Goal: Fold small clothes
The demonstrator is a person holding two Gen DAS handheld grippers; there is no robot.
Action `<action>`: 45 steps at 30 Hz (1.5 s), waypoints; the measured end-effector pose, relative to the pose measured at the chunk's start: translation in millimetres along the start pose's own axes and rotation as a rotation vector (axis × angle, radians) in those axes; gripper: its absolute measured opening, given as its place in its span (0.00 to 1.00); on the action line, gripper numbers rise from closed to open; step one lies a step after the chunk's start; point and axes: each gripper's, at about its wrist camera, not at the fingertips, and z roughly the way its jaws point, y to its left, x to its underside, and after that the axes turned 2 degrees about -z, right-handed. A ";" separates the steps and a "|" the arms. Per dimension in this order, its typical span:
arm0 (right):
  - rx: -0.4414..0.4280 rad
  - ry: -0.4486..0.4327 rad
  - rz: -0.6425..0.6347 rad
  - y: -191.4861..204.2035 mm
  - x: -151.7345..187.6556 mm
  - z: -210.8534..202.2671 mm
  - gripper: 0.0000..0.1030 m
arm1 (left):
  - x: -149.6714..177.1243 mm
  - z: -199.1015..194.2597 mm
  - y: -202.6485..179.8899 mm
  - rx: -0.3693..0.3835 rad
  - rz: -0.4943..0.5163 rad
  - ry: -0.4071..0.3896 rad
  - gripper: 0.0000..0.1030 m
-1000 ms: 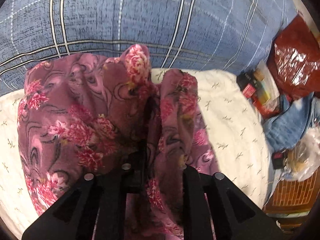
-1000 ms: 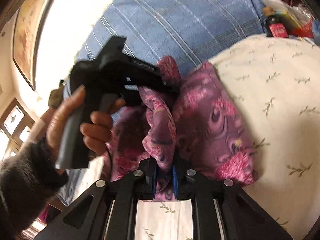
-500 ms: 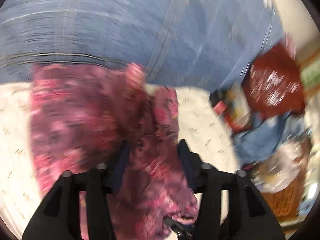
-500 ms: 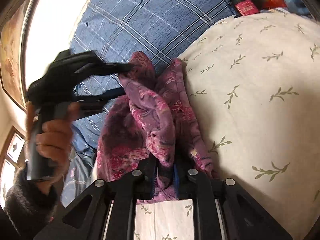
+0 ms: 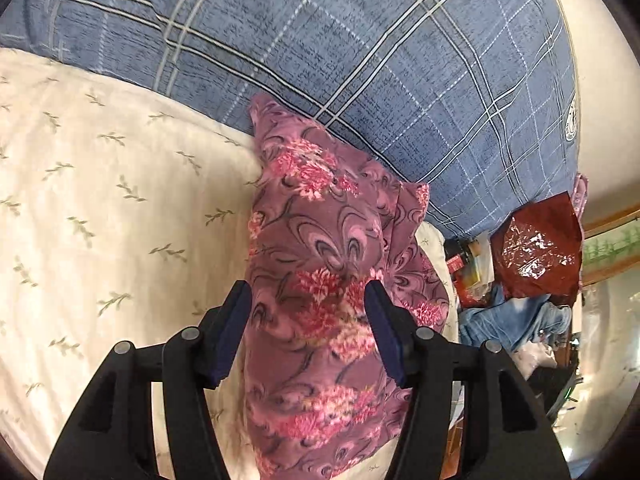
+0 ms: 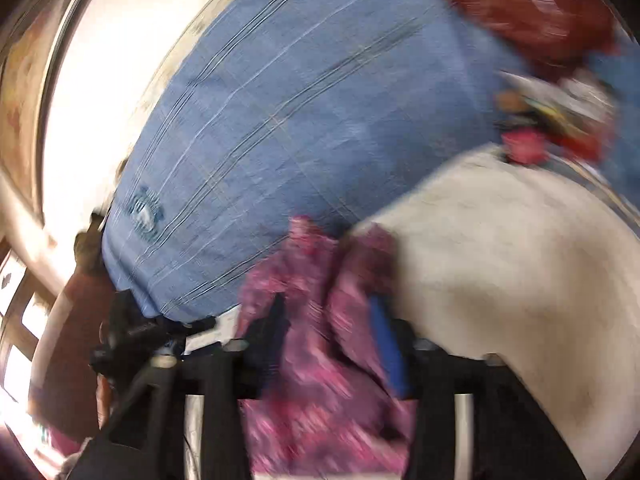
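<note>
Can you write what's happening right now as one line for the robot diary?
step: fold just laid | purple floral cloth: folded on cream sheet | left tongs: open around cloth | right tongs: open, blurred

Blurred purple floral garment [image 6: 320,380], right tool [image 6: 328,320] spread

Cream bedsheet [image 5: 120,200] seemingly bears floral garment [image 5: 320,280].

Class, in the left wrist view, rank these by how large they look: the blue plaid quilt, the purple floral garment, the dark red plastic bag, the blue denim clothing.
1. Blue plaid quilt
2. Purple floral garment, though it lies nearest the camera
3. Dark red plastic bag
4. Blue denim clothing, close to the bag and partly hidden, so this last ranking is unsure
</note>
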 end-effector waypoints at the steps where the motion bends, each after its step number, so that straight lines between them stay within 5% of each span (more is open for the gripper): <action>1: -0.019 0.033 -0.010 4.5 -9.0 14.9 0.64 | -0.7 4.8 0.0 0.009 -0.003 0.005 0.55; 6: 0.083 0.169 -0.028 1.7 -31.1 101.5 0.64 | -4.2 18.4 0.8 0.052 0.000 0.014 0.56; 9: 0.028 0.264 0.036 -14.2 -26.4 144.2 0.60 | -7.5 25.6 -4.1 0.024 0.047 0.007 0.56; 11: 0.042 0.308 0.007 -14.5 -25.1 157.6 0.10 | -8.1 30.8 -7.6 0.013 0.061 0.004 0.55; 12: 0.021 0.294 -0.021 -10.6 -28.5 153.5 0.08 | -6.9 32.1 -9.3 0.012 0.070 0.001 0.56; 16: -0.068 0.085 -0.026 -12.5 -42.1 98.7 0.07 | -0.2 45.9 -20.4 -0.023 0.142 -0.023 0.58; 21: 0.143 0.245 0.059 -66.7 -25.8 126.9 0.08 | 7.9 79.6 -24.4 -0.101 0.165 0.021 0.61; 25: 0.118 0.219 0.102 -71.1 -27.9 106.3 0.22 | 6.4 60.3 -18.6 -0.057 0.121 0.028 0.58; 31: -0.048 0.199 0.028 -59.9 -15.8 41.6 0.36 | 43.5 18.4 -30.3 0.050 0.190 0.013 0.59; 36: -0.054 0.287 -0.041 -54.1 26.2 44.5 0.48 | 81.8 32.1 -33.1 0.021 0.229 0.064 0.64; 38: 0.032 0.317 -0.095 -51.0 41.2 52.0 0.40 | 91.3 47.1 -35.2 -0.064 0.245 0.091 0.64; 39: 0.062 0.298 -0.141 -44.8 44.4 49.5 0.17 | 93.5 50.0 -33.7 -0.067 0.236 0.106 0.64; 40: 0.062 0.277 -0.180 -38.1 42.5 42.3 0.10 | 97.4 50.7 -29.6 -0.049 0.215 0.122 0.64; 42: 0.008 0.176 -0.180 -31.2 35.2 12.9 0.05 | 102.3 49.9 -23.9 -0.030 0.195 0.129 0.64; 45: 0.050 0.119 -0.133 -44.9 29.0 -5.4 0.00 | 111.1 54.1 -18.2 -0.060 0.209 0.133 0.64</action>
